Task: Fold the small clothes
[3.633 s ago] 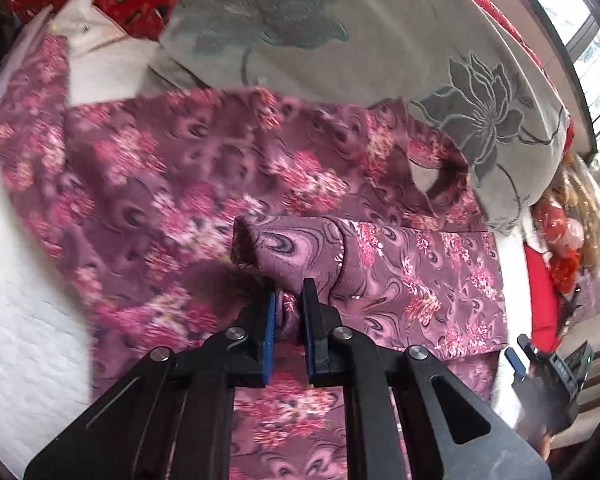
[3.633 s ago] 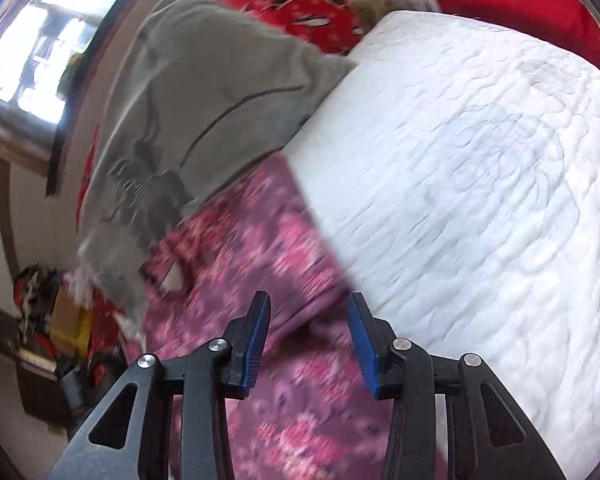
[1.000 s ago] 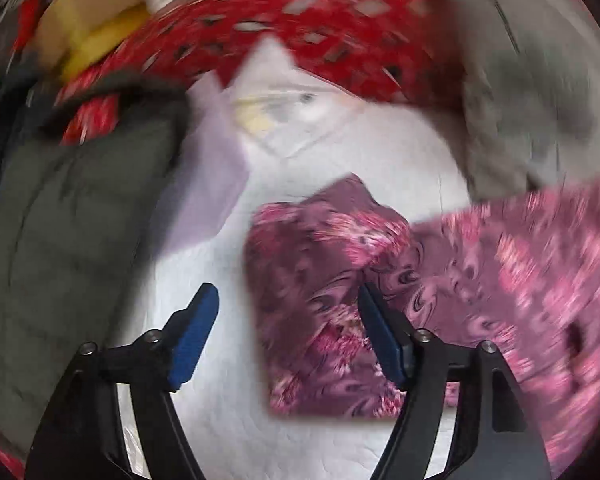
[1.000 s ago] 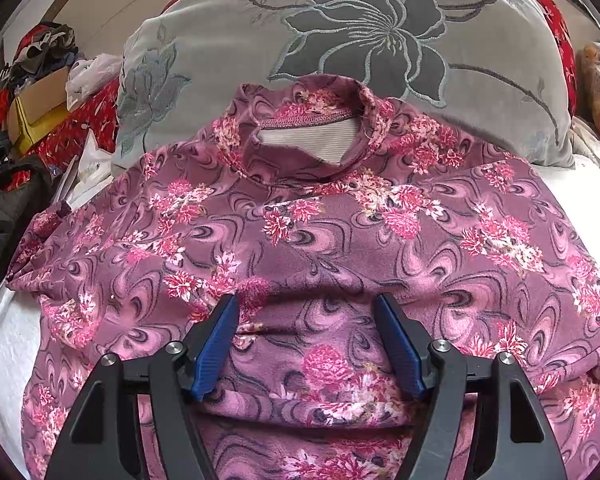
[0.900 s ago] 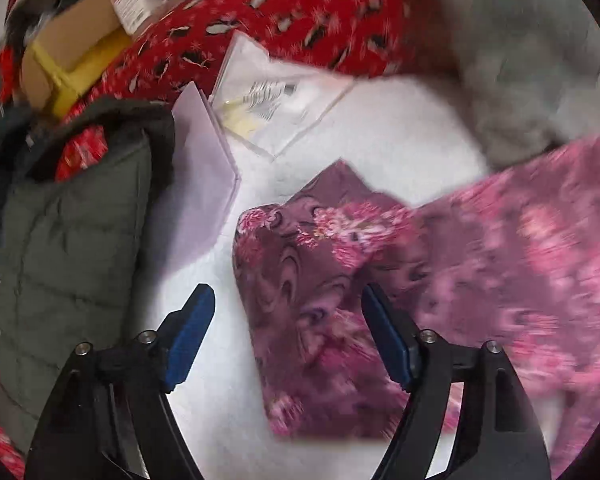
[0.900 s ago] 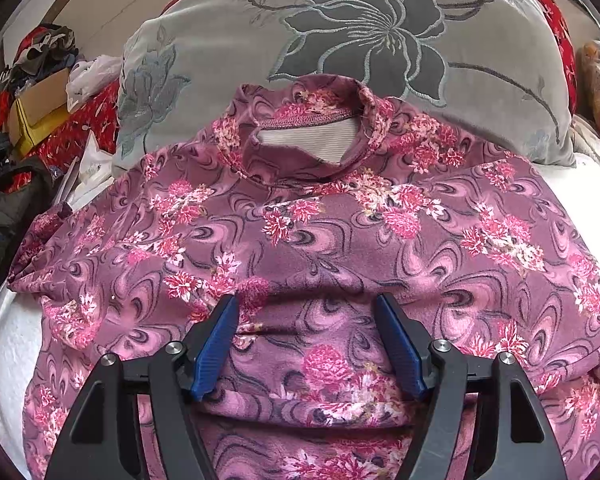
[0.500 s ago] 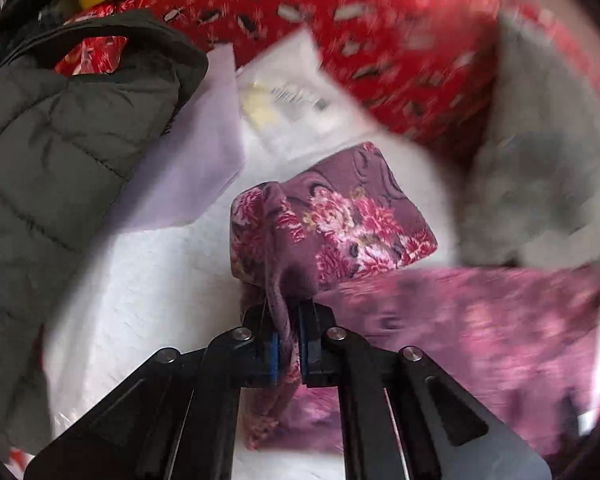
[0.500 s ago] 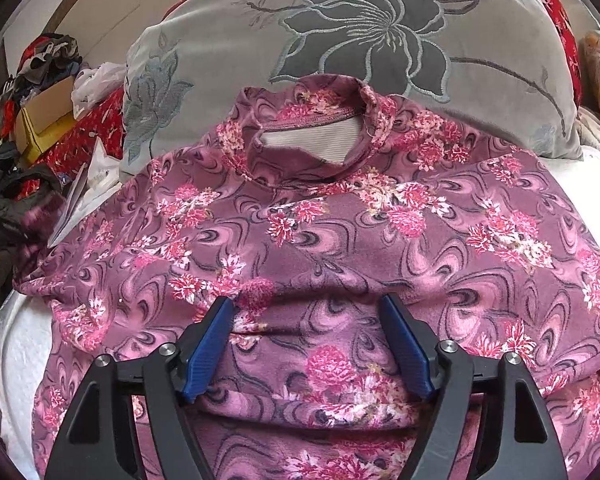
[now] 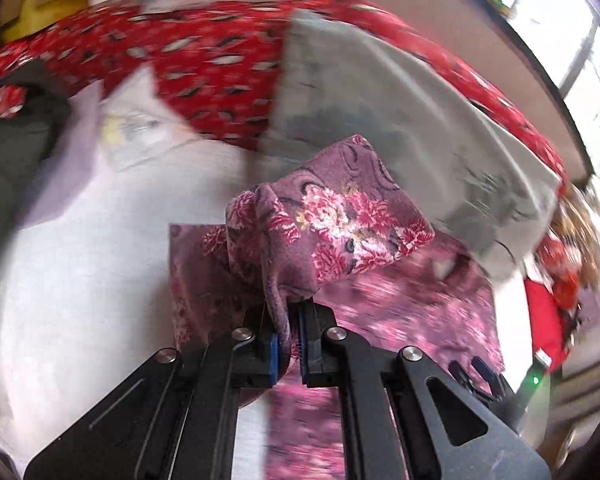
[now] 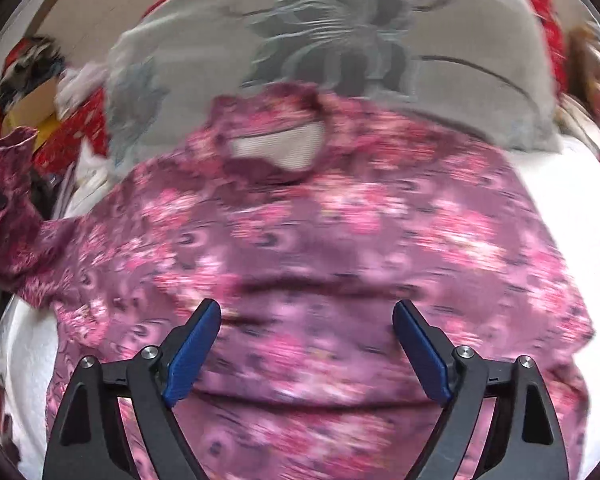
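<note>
**Purple sleeve lifted off the bed**

Purple floral top (image 10: 340,248) lies spread on the white bedcover (image 9: 80,272), collar toward the grey pillow (image 10: 440,32) at the far edge. Our left gripper (image 9: 288,344) is clamped tight on its sleeve (image 9: 324,220), raised above the body. Our right gripper (image 10: 306,344) has just been opening; between its wide fingers lies only flat cloth, ungripped.

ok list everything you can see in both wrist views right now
floral top: one, purple-pink, spread on the bed, neck toward the pillow
sleeve: one, same print, lifted at the top's left side
quilted bed cover: one, white, under the top
pillow: one, grey with dark flower, behind the neck
patterned fabric: one, red, behind the pillow
jacket: one, dark, far left
left gripper: black, blue pads, shut on the sleeve
right gripper: black, blue pads, open above the top, jaws just widened
</note>
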